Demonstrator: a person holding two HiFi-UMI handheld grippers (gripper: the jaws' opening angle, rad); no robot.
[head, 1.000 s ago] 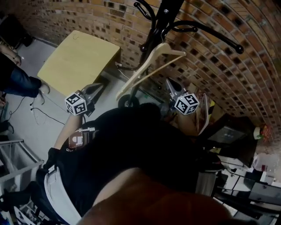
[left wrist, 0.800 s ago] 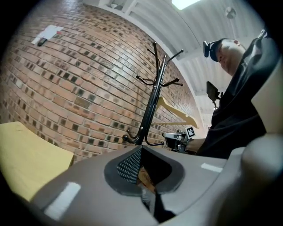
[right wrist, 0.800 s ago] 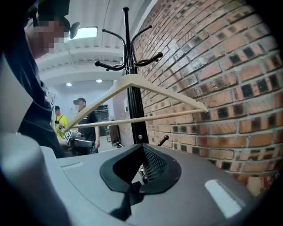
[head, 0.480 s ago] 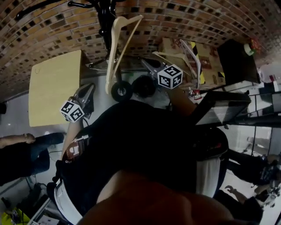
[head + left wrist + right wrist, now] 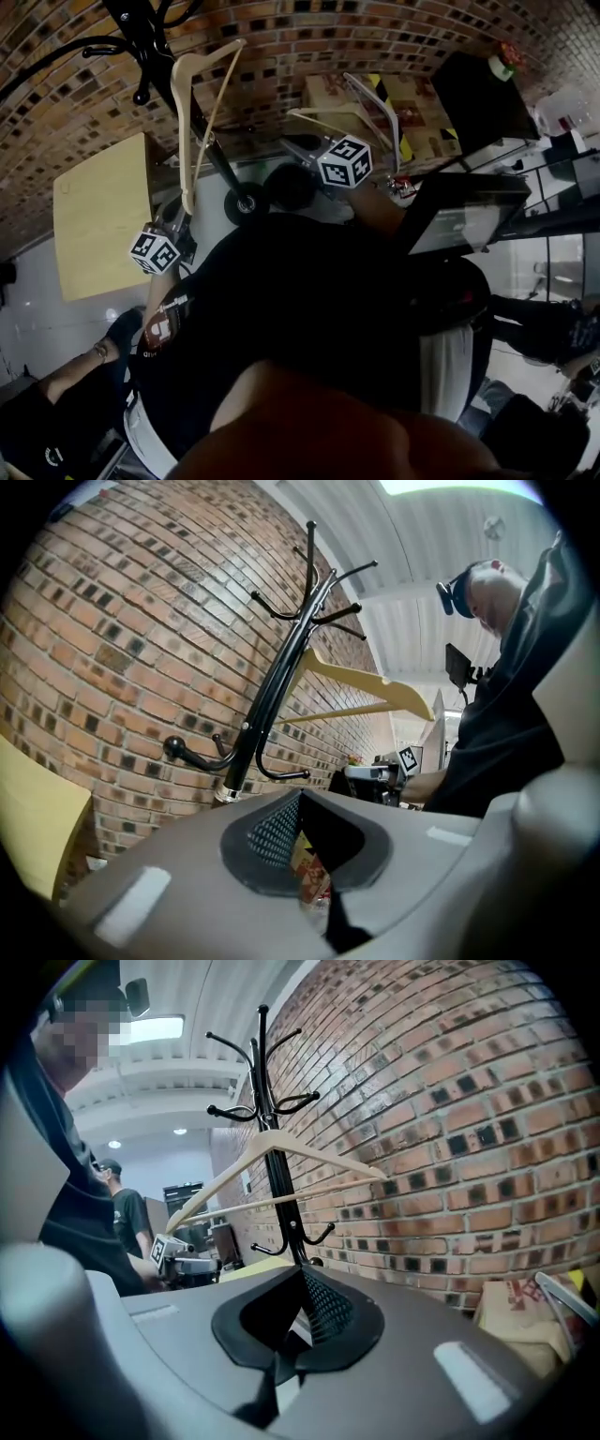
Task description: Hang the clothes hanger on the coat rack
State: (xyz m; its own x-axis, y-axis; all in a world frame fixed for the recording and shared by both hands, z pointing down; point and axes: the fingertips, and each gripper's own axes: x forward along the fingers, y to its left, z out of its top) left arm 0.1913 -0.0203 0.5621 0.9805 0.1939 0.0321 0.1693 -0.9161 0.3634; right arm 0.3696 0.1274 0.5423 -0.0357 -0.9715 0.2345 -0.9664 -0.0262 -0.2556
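The left gripper (image 5: 300, 797) and the right gripper (image 5: 302, 1277) are both pinching fully closed on nothing, each pointing toward the black metal coat rack (image 5: 253, 710). The pale wooden clothes hanger (image 5: 375, 682) is hanging on that rack, free of both grippers, against the red brick wall (image 5: 450, 1101).

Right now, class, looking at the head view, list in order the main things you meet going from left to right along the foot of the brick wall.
Pale wooden tabletop → wooden clothes hanger → cardboard box → black box.
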